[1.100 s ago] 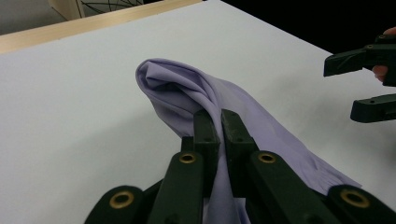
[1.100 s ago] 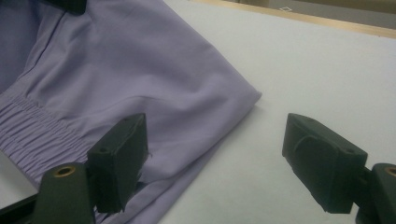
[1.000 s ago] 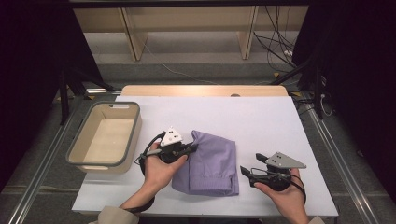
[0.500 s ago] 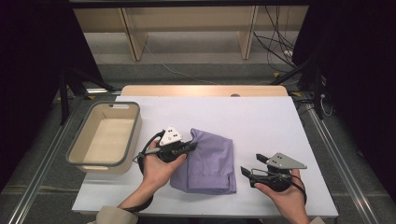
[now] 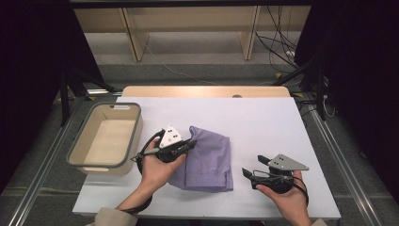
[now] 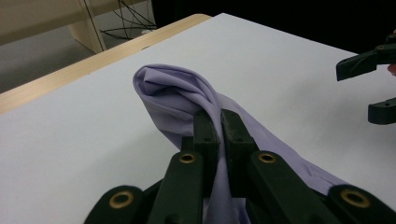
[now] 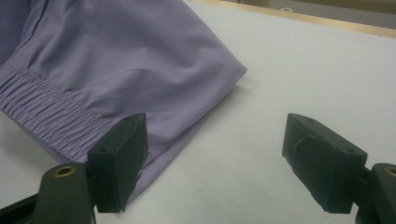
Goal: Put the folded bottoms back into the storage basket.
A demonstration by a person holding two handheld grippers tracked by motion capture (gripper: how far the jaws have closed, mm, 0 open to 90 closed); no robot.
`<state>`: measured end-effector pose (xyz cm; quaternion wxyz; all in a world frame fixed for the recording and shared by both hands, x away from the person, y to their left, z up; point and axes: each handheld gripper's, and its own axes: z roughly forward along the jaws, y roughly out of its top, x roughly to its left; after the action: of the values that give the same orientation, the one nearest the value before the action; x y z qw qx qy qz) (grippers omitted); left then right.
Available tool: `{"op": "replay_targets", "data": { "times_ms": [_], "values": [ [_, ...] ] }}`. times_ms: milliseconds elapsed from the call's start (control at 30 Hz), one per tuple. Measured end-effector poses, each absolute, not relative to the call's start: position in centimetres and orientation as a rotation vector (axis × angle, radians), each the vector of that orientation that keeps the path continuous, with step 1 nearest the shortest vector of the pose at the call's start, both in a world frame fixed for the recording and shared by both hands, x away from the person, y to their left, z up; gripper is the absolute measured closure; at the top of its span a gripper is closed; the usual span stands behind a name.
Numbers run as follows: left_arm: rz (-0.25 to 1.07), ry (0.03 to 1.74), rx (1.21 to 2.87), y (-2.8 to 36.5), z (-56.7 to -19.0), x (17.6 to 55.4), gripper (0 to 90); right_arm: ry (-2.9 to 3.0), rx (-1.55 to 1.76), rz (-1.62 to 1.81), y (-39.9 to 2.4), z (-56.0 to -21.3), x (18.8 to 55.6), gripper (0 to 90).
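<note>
On the white surface [image 5: 263,117] we count one purple cloth [image 5: 209,160], one bin [image 5: 106,139] with nothing inside at its left, and two grippers: our left gripper [image 5: 190,143] with fingers pinching the cloth's raised fold, our right gripper [image 5: 249,172] with fingers spread beside its hem

The purple garment [image 5: 207,160] is thin, smooth matt cloth with a gathered, ribbed waistband (finely puckered). The table [image 5: 263,122] has a matt white top edged in pale wood. The bin [image 5: 106,139] looks like smooth beige plastic.
</note>
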<state>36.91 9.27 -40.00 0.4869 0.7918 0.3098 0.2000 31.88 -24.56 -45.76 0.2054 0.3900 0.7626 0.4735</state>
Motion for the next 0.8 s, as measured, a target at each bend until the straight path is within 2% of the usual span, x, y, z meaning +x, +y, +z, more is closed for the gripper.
{"op": "replay_targets", "data": {
  "times_ms": [800],
  "values": [
    [0.533,0.747,1.906,10.2,-38.7,36.9,85.5,2.127,1.086,1.32,-24.5,-45.8,31.9,23.7]
  ]
}}
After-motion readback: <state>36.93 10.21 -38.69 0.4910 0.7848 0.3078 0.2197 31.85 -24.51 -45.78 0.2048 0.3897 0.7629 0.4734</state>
